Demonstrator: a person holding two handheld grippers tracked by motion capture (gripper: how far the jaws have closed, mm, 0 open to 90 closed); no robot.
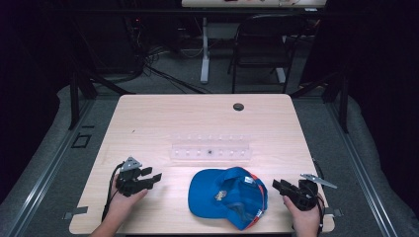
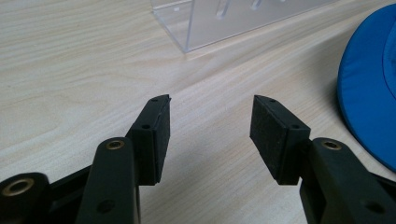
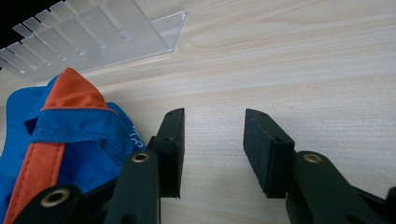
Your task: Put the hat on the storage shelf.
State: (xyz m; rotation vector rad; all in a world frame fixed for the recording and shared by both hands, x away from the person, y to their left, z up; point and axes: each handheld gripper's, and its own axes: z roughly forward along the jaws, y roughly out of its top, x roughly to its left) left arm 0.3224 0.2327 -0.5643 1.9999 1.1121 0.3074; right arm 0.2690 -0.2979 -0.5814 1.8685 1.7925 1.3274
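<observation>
Across the middle of the high view lies the worktop (image 1: 148,123), a pale wood-grain slab with rounded corners and a small dark grommet (image 1: 238,106) near its far edge. Only this view takes in the dim room behind: a folding chair (image 1: 262,44), a white desk leg (image 1: 204,49) and tangled cables (image 1: 153,59) on the floor, all hard to make out.

Next in size is the cap (image 1: 228,195), blue cloth with orange trim, lying near the front edge of the worktop between the two hands. From above it shows a small badge whose design is too small to read. The right claw view adds stitched seams and an orange panel (image 3: 74,91), with the cap cut off at the left edge; the left claw view catches only a smooth blue curve (image 2: 369,93) at its right edge.

Beyond the cap sits a clear plastic rack (image 1: 210,148), long and low, faint from above; close up its slotted fins and pegs (image 3: 70,42) appear.

Left claw (image 1: 150,176) rests on the worktop well left of the cap, released, flat black pads (image 2: 268,135) wide apart over bare wood. Right claw (image 1: 279,186) lies just beside the cap's right side, also released, nothing between its pads (image 3: 264,149).
</observation>
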